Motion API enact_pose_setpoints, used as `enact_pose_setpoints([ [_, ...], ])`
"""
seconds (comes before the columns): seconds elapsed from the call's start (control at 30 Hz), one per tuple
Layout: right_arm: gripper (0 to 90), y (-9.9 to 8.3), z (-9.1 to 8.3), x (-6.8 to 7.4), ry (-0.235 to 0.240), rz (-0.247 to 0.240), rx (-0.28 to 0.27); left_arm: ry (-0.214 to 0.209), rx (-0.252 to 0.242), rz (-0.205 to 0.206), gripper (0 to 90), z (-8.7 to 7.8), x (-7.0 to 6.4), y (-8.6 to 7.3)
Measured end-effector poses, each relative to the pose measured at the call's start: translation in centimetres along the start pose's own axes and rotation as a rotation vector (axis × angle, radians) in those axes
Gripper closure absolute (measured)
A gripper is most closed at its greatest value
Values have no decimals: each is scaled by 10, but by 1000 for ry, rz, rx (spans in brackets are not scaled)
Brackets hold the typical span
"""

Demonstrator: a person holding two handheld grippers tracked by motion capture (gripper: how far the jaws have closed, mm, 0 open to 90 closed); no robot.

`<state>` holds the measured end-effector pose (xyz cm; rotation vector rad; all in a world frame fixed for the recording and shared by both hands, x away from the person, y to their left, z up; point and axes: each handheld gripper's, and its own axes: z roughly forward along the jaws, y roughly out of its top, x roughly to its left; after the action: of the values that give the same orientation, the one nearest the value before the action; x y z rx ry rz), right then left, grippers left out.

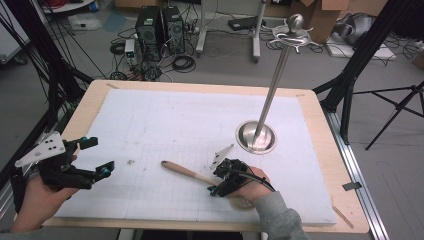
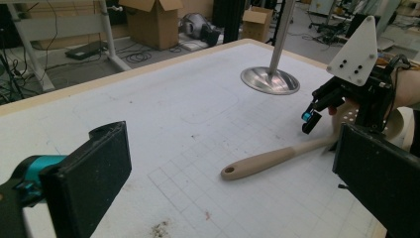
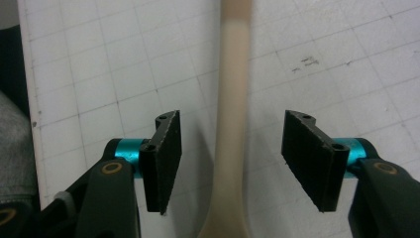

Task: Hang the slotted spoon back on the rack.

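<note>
The right tool sits low over the wooden spoon, which lies flat on the white mat near the front edge of the tabletop, a little right of its middle. The handle points toward the left edge, and the slotted bowl end lies under the person's right hand. In the right gripper view the jaws stand wide apart with the handle running straight up between them, touching neither pad; nothing is held yet.

The step in hand looks like closing on that handle. To do it well, I judge the tool should stay square to the handle as it is now, drop until the pads bracket the round shaft at mid-height, then shut evenly so the spoon does not roll or skid sideways. Gripping close to the bowl end, where the tool now is, leaves a long lever ahead, so a firm pinch matters.

The left tool hovers near the front-left corner, jaws wide open and empty, well apart from the spoon.

There is plenty of room: the mat is bare toward the left and back edges. The one obstacle is the metal stand, its round base just behind the right hand and its tall pole leaning up toward the back-right corner; a lift should avoid swinging the handle that way.
</note>
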<state>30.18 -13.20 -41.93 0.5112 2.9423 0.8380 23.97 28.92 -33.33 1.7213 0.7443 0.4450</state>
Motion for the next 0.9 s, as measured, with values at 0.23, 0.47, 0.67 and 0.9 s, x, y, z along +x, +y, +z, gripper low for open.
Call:
enact_pose_setpoints([
  [0.23,525,0,1,2,-10,-4,25,-3,1,3,20,0,0,0],
  [0.47,657,-1,-1,3,-25,-12,35,-1,1,2,20,0,0,0],
  [0.67,756,-1,-1,5,-26,-26,32,2,1,-2,20,-1,1,-1],
  [0.9,771,-2,-2,4,-12,-14,23,-8,-4,3,20,0,-2,1],
])
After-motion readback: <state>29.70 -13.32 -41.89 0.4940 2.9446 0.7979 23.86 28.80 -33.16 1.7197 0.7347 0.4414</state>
